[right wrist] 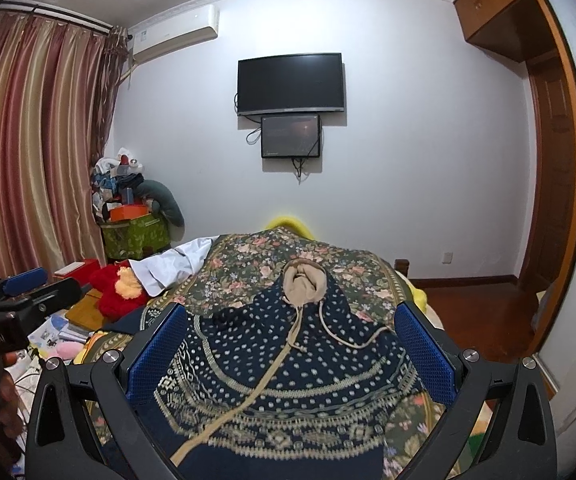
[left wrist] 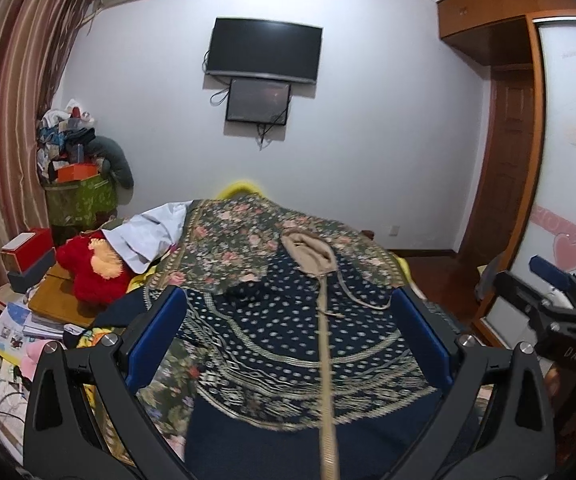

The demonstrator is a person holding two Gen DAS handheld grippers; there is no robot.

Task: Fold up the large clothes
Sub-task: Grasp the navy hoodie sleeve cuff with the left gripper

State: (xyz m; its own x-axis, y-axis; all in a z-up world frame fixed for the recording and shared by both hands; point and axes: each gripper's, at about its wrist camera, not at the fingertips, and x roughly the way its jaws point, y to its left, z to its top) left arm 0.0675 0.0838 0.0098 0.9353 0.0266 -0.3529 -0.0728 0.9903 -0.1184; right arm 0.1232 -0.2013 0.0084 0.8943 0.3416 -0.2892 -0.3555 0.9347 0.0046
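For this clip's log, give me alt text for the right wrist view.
A navy patterned hooded garment lies spread on a floral bedspread, framed by the open right gripper. A dark TV hangs on the wall behind.

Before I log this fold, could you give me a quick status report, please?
Left gripper open, right gripper open, both empty. Navy hooded garment spread flat on floral bedspread. Nothing blocking.

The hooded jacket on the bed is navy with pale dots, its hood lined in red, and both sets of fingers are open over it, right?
Nearly. The hooded jacket lies on the bed, navy with pale dots, but its hood is lined in beige, not red; the right wrist view shows this. The left gripper and right gripper fingers are open.
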